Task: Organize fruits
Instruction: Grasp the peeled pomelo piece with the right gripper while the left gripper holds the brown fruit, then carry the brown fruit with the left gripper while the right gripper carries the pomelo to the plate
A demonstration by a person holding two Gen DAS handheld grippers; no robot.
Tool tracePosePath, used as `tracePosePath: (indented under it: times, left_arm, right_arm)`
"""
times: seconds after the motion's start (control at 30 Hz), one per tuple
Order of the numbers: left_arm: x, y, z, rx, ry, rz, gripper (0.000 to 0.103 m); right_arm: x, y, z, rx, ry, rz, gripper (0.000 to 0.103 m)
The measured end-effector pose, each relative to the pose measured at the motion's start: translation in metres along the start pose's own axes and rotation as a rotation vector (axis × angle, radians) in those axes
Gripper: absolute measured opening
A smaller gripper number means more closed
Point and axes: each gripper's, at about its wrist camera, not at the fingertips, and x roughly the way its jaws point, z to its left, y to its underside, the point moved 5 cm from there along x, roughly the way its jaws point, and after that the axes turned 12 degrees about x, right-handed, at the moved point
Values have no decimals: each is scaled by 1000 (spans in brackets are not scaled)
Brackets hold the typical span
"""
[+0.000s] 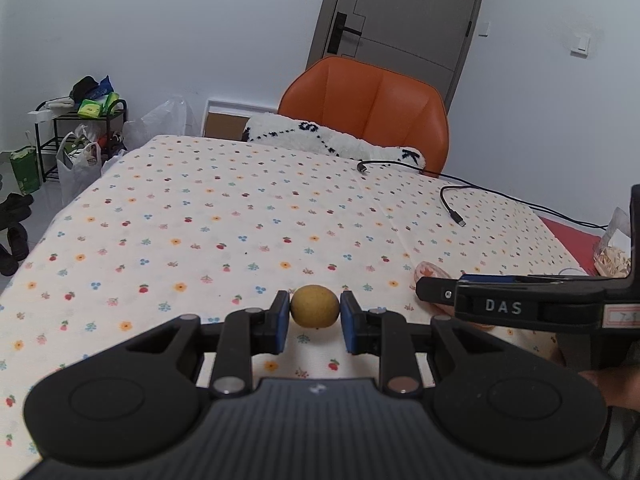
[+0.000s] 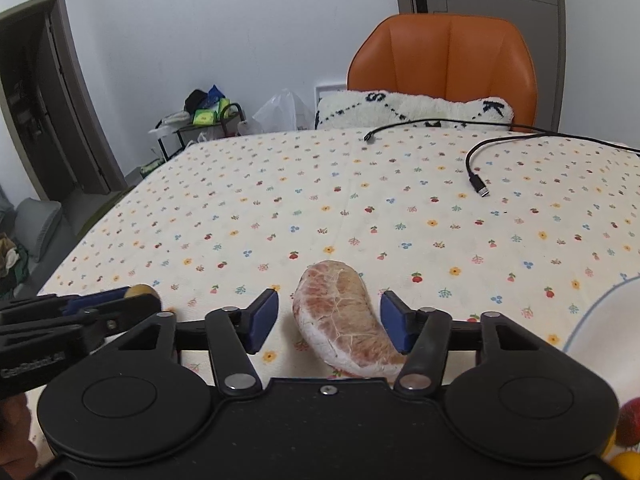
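A small round tan fruit [image 1: 313, 306] sits between the blue pads of my left gripper [image 1: 314, 316], which is shut on it just above the flowered tablecloth [image 1: 240, 216]. In the right wrist view the same fruit [image 2: 140, 290] shows at the left, in the left gripper's tips. My right gripper [image 2: 329, 320] is open, its fingers on either side of a peeled pink pomelo segment [image 2: 344, 316] lying on the cloth, not touching it. In the left wrist view the segment's tip [image 1: 429, 270] shows behind the right gripper's finger.
A white bowl with a blue rim [image 2: 600, 328] stands at the right, with red and yellow fruit [image 2: 628, 428] near it. Black USB cables [image 2: 476, 176] lie on the far right of the table. An orange chair [image 2: 444, 64] with a white cushion [image 2: 412, 110] stands behind the table.
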Motion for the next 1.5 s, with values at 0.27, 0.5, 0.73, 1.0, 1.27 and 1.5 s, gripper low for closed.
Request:
tracePosePath:
  times: [0.27,0.5,0.73,1.0,1.27,1.5]
  left_arm:
    - [-10,-2,-5,7,11,-21,25]
    - [-19,-8,-19,16,34,-46,25]
    - [-29,-12,-43,41,73,-73,25]
    - [-36,-16,-70,66,116,-92,25]
    - [-36,-16,-100,94,163,-97,25]
    - [-35,-17,-124,116,204,-102,25]
  right_arm:
    - [-7,5,4,-17,-5,-2,39]
    - [-35,10,-1,25,-23,-50,39]
    - [-71,8,-8,65,-41,-123,39]
    - [-106,8,-26,95,-32,-185,39]
    - [-134,12,-58,138,27,-238,39]
    - [-152,17,-91,185,86,-273,39]
